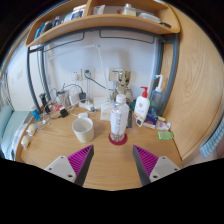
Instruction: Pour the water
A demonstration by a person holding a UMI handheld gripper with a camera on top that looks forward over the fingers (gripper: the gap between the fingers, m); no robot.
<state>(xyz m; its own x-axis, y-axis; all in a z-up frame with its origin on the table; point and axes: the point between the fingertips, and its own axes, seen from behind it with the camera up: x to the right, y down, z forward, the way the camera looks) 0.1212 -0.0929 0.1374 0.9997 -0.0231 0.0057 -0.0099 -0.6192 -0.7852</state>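
Observation:
A clear plastic water bottle [119, 117] with a white cap stands upright on a red coaster [118, 139] in the middle of the wooden desk [105, 165]. Left of it sits a white cup [84, 128]. My gripper [113, 160] is open, its two purple pads [82, 158] spread wide with nothing between them. The bottle stands just ahead of the fingers, a little beyond their tips, and the cup is ahead and to the left.
A white pump bottle with a red label [143, 107] and small items [163, 127] stand to the right of the water bottle. Cables, sockets and clutter [75, 100] line the back wall. A wooden shelf [105, 25] hangs overhead. Wooden side panel [190, 80] at right.

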